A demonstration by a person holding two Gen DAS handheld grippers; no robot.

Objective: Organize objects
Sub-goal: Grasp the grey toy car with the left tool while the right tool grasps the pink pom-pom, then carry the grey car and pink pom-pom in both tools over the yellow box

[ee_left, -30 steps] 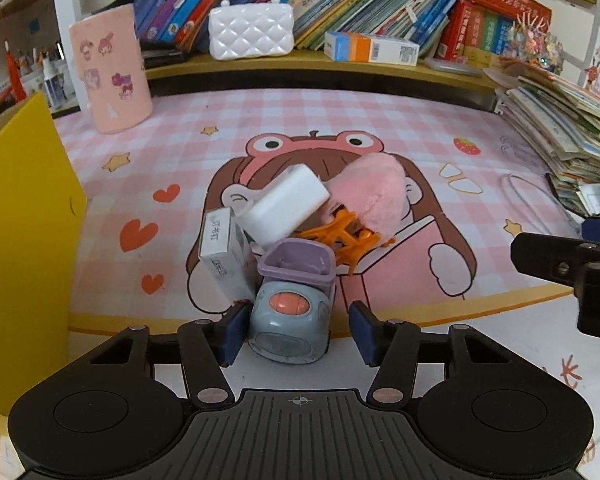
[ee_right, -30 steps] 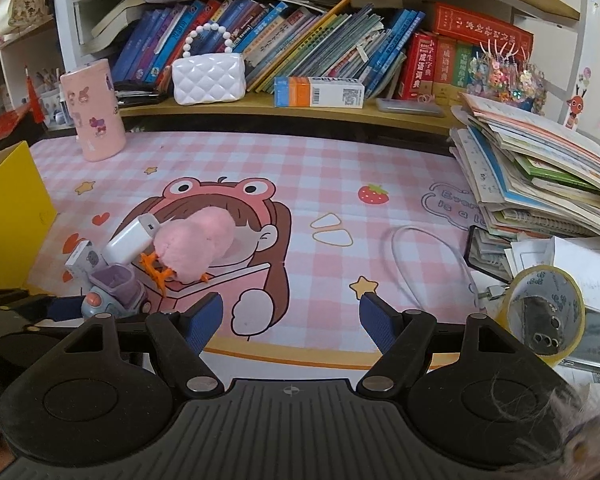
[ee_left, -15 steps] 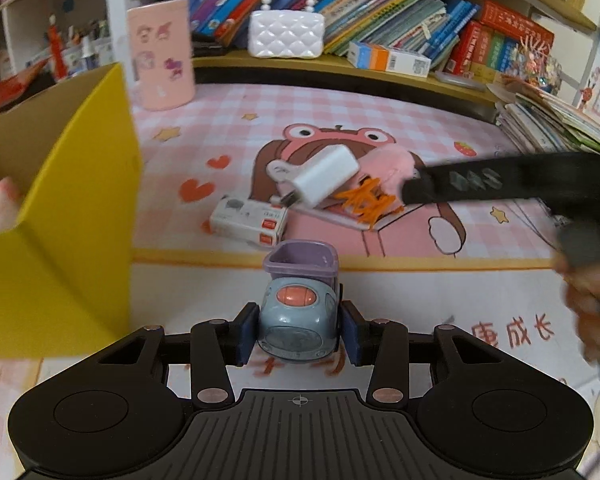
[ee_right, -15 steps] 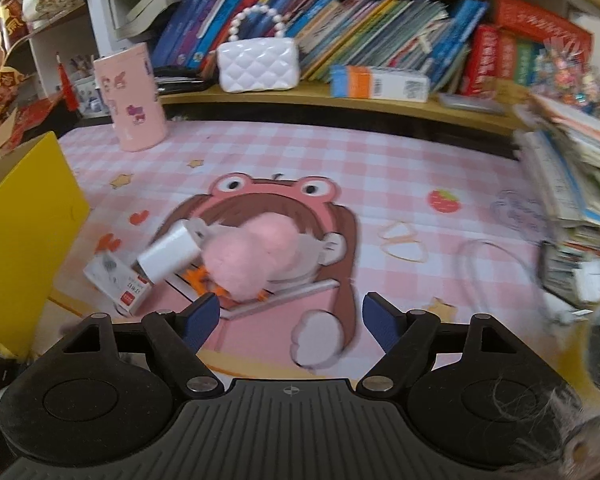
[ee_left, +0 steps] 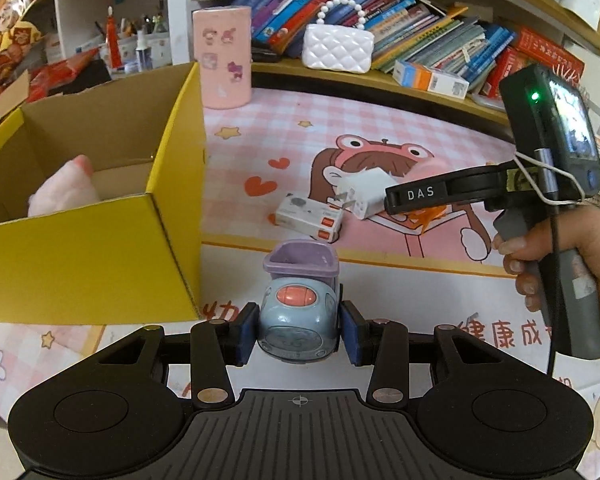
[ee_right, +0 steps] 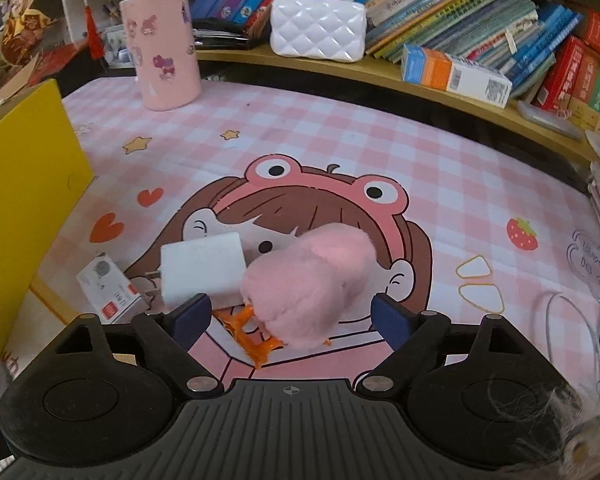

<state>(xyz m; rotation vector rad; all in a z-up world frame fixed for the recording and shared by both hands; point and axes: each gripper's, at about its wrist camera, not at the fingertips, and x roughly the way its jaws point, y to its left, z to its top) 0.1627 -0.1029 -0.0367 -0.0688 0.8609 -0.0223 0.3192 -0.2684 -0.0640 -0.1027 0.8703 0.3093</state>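
At six o'clock in the left wrist view, the left claw (ee_left: 299,334) clamps a rounded blue-grey plastic toy car (ee_left: 298,320) beside the yellow cardboard box (ee_left: 100,248). Right claw (ee_right: 290,320), spread and just widening, straddles a fluffy pink pompom (ee_right: 308,284) without pressing it.

I count one toy car (ee_left: 298,318), blue-grey with a purple tub on top. One yellow cardboard box (ee_left: 100,236), and one pink plush thing (ee_left: 66,192) inside it. On my bench's pink checked mat (ee_right: 340,140): one white charger plug (ee_right: 202,272), one small white carton with red labels (ee_right: 112,294), one pink fluffy pompom (ee_right: 308,276) and one orange hair clip (ee_right: 248,326) under it. One pink cylindrical holder with stickers (ee_right: 164,56). On the shelf: one white quilted purse with a pearl handle (ee_right: 318,30) and one orange-and-blue box (ee_right: 454,70). The books I cannot count. Two claws, mine: left (ee_left: 299,334) and right (ee_right: 290,318).
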